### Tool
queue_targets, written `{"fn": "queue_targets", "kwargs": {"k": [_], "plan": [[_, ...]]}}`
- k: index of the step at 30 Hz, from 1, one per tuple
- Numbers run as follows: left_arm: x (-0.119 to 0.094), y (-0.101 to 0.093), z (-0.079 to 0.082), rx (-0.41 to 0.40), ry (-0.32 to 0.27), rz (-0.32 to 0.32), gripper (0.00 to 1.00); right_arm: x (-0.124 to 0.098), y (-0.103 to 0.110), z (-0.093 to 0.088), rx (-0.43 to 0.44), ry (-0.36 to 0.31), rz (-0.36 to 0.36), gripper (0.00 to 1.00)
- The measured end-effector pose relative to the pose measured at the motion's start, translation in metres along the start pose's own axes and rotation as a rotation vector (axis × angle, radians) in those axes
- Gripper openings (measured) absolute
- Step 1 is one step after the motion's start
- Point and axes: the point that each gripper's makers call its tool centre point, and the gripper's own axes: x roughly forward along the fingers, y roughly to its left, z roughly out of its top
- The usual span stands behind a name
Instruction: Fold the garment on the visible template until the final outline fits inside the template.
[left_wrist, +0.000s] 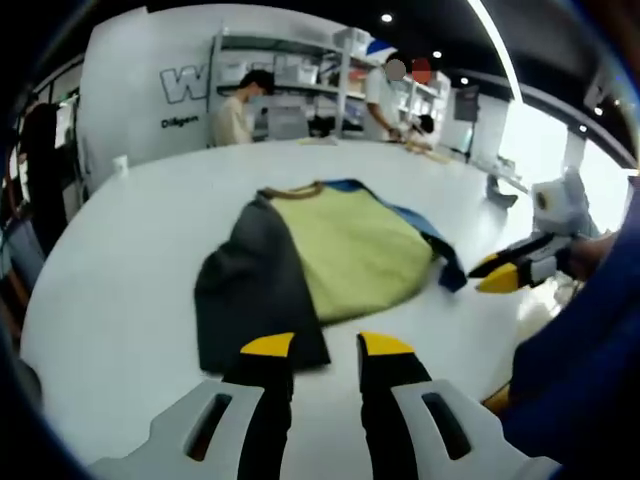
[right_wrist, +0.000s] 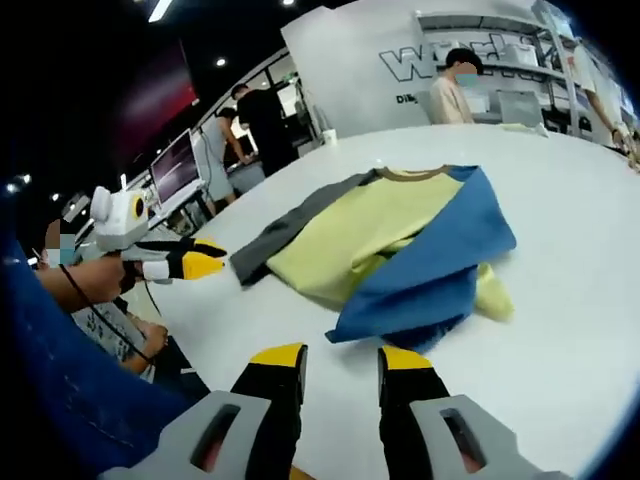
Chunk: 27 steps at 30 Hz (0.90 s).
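1. My left tool (left_wrist: 327, 346) hovers over the white worktop (left_wrist: 120, 270), jaws apart and holding nothing
2. The garment (left_wrist: 330, 250) lies just ahead of its tips, grey sleeve nearest, yellow body beyond
3. My right tool (right_wrist: 340, 356) is likewise parted and empty, with the garment's blue sleeve (right_wrist: 440, 262) just ahead of it on the worktop
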Motion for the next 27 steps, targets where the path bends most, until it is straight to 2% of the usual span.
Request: {"fn": "queue_targets", "kwargs": {"k": [2,4,5,11,20,27], "plan": [[-0.002,-0.001,-0.001,0.001,0.000,-0.008,0.23,0.002,0.000,-0.001,0.010,0.000,-0.011,0.26],[-0.004,0.004,-0.003,0.003,-0.001,-0.014,0.22,0.006,0.002,-0.002,0.057,0.002,-0.018,0.26],[-0.005,0.001,-0.002,0.001,-0.003,-0.016,0.22,0.007,0.003,-0.002,0.075,-0.003,-0.021,0.26],[-0.009,0.010,-0.002,-0.009,-0.017,-0.014,0.23,0.013,0.010,0.000,0.253,-0.020,-0.030,0.25],[-0.010,0.017,-0.001,-0.010,-0.024,-0.018,0.23,0.025,0.003,0.001,0.378,-0.041,-0.054,0.23],[-0.012,0.020,-0.002,-0.016,-0.026,-0.014,0.23,0.026,-0.004,0.003,0.407,-0.057,-0.088,0.08]]}}
